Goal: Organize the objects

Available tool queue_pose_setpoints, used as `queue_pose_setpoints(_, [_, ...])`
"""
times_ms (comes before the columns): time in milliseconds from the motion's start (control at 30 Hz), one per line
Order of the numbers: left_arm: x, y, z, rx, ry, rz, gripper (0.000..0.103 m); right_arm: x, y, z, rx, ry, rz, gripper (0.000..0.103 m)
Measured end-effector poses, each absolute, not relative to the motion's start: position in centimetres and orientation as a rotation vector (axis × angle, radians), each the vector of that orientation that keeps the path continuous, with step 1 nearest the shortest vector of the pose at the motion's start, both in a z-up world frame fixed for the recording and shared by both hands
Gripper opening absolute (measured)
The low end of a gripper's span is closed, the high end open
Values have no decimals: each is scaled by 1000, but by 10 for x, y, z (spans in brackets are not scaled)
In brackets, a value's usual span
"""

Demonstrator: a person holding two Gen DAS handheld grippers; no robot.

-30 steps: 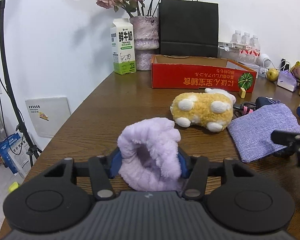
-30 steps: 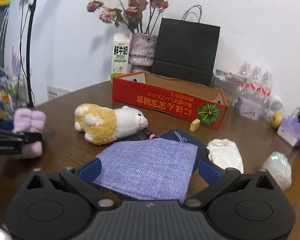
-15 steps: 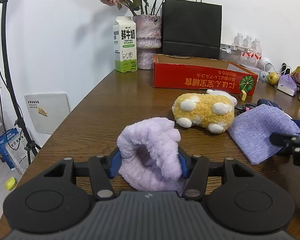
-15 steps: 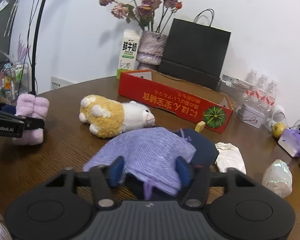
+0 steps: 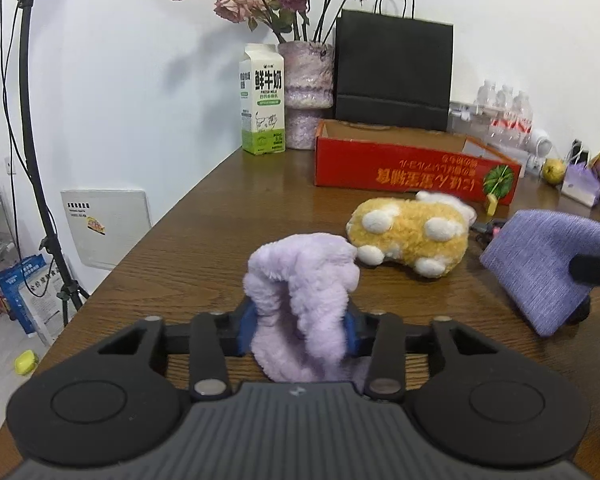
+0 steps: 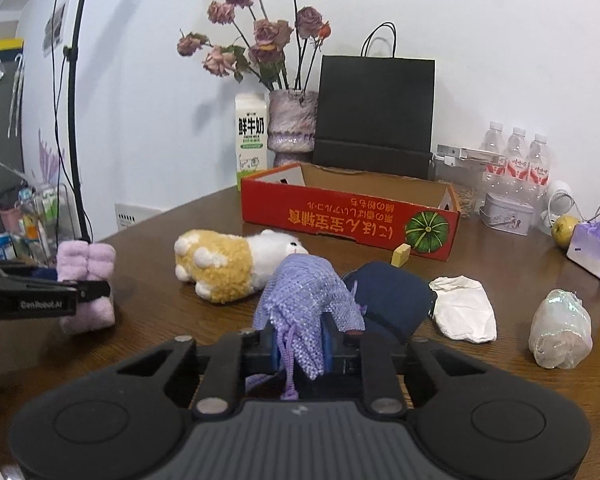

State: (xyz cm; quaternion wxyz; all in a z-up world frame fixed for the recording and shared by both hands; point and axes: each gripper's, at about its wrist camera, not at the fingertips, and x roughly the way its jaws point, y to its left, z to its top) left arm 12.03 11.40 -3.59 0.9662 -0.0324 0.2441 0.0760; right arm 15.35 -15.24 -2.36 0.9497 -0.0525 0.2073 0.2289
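Clearly, milk carton (image 5: 262, 100) reads "FRESH MILK".

A dark wooden surface (image 5: 228, 216) meets a plain white wall (image 5: 132, 72); a black light stand (image 5: 32, 120) rises far left.

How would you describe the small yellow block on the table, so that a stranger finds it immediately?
Look at the long red cardboard box at the back of the wooden table. At its right end a green pumpkin picture is printed; the small yellow block stands just below-left of it. It is the only hard, cube-like item among soft things.
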Motion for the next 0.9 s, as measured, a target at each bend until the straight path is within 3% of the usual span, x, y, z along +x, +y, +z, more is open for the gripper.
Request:
queue_pose_setpoints(100, [118,115,-30,-96,483,151,24,151,-155,-20,-82,399,492,16])
queue_pose_setpoints(200, [116,112,-26,-93,474,147,21,147,-157,-16,-77,379,506,13])
queue_pose_setpoints(900, [112,82,13,-54,372,79,20,140,-167,3,-48,323,497,13])
